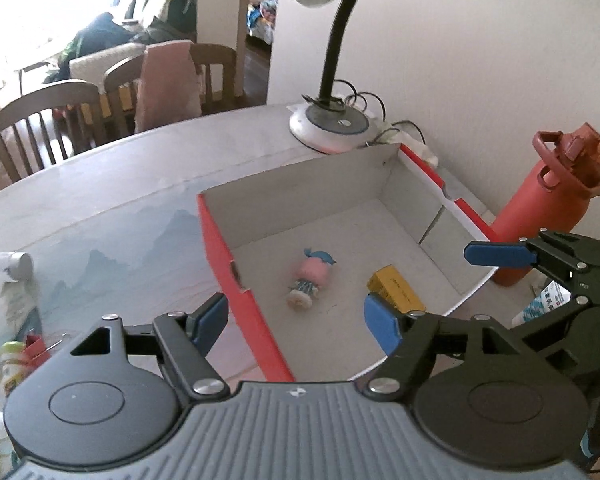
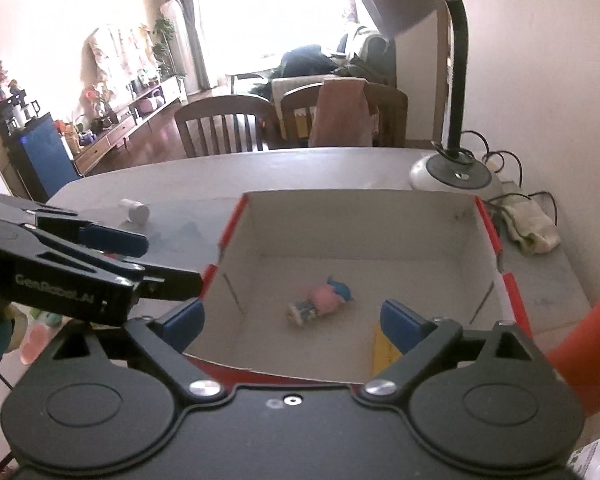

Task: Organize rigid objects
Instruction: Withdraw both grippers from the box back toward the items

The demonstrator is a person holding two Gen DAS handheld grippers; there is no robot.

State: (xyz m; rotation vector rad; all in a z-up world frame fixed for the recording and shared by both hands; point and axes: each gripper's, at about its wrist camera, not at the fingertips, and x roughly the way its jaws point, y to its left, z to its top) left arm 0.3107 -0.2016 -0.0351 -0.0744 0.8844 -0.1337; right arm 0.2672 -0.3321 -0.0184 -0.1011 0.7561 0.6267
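Over the red box on my worktop, I see both tongs spread wide with nothing between them: left tongs, right tongs. Inside the box a small pink-headed doll lies on its side near the middle, well apart from a yellow carton closer to my right tongs. Just beyond the box's far right side stands a red bottle.

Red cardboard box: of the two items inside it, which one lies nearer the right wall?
The small yellow carton, by the box's right wall; the pink doll figurine lies mid-floor.
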